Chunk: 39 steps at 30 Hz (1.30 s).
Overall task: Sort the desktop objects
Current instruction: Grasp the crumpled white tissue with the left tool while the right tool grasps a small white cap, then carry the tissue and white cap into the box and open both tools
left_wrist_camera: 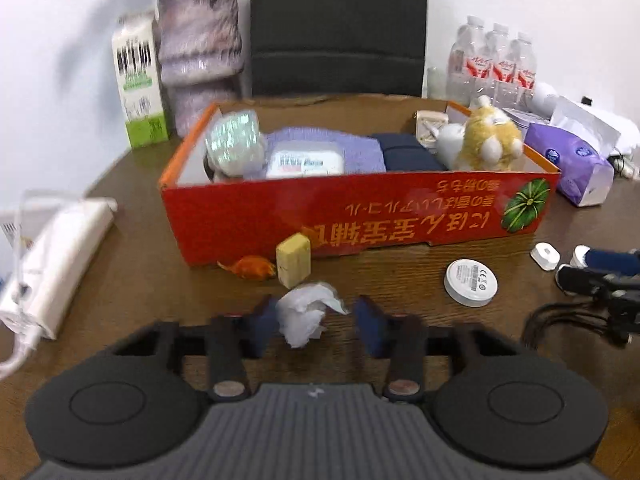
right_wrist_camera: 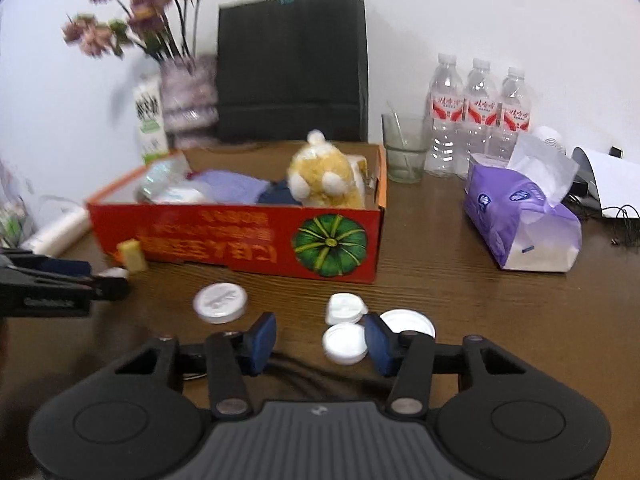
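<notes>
A red cardboard box point(left_wrist_camera: 360, 216) point(right_wrist_camera: 240, 240) holds a yellow plush toy point(left_wrist_camera: 490, 138) point(right_wrist_camera: 324, 176), cloths and packets. My left gripper point(left_wrist_camera: 316, 326) is open with a crumpled white tissue point(left_wrist_camera: 306, 314) between its fingers. In front of the box lie a beige block point(left_wrist_camera: 294, 260), an orange scrap point(left_wrist_camera: 252, 267) and a white round puck point(left_wrist_camera: 471, 282) point(right_wrist_camera: 220, 302). My right gripper point(right_wrist_camera: 320, 338) is open over the table, with a small white lid point(right_wrist_camera: 345, 343) between its fingers, by another white lid point(right_wrist_camera: 345, 307) and a white disc point(right_wrist_camera: 408, 322).
A purple tissue pack point(right_wrist_camera: 520, 220), a glass point(right_wrist_camera: 402, 148), water bottles point(right_wrist_camera: 478, 116), a black bag point(right_wrist_camera: 292, 64), a vase of flowers point(right_wrist_camera: 188, 96) and a carton point(left_wrist_camera: 138, 84) ring the box. A white plastic roll point(left_wrist_camera: 56, 264) lies at the left.
</notes>
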Each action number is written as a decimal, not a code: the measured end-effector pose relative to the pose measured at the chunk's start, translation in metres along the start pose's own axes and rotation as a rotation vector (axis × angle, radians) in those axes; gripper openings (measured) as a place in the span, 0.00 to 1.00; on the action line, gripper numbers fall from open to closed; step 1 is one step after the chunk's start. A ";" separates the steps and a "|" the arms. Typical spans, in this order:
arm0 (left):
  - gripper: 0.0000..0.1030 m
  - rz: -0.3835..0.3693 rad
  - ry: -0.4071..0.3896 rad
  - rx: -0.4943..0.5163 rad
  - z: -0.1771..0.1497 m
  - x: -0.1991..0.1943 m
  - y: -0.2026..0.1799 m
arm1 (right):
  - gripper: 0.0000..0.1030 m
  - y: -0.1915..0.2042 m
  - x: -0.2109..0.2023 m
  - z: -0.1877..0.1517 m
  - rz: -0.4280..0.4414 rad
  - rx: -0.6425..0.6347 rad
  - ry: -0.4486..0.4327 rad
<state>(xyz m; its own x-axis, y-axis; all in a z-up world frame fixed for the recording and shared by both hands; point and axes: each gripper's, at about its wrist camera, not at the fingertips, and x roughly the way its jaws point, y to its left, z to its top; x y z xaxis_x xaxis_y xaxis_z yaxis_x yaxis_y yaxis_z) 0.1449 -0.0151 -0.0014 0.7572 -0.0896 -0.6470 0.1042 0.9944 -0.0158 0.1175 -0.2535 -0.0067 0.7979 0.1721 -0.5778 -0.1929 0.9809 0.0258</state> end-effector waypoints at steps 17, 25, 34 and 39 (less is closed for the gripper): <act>0.15 -0.067 -0.104 0.022 -0.009 -0.039 -0.014 | 0.08 -0.008 -0.001 0.001 0.000 0.014 -0.047; 0.15 -0.104 -0.132 0.032 -0.048 -0.115 -0.042 | 0.08 0.016 -0.078 -0.020 0.117 0.096 -0.146; 0.16 -0.101 -0.145 0.018 -0.088 -0.182 -0.055 | 0.08 0.046 -0.152 -0.054 0.202 0.114 -0.185; 0.16 -0.160 -0.152 0.014 -0.115 -0.211 -0.062 | 0.08 0.054 -0.195 -0.076 0.275 0.140 -0.197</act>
<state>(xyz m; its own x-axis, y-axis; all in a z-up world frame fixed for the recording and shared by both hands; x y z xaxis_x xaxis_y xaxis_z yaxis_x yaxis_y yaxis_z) -0.0955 -0.0516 0.0482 0.8187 -0.2543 -0.5149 0.2389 0.9661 -0.0975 -0.0919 -0.2412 0.0451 0.8245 0.4316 -0.3661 -0.3458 0.8962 0.2778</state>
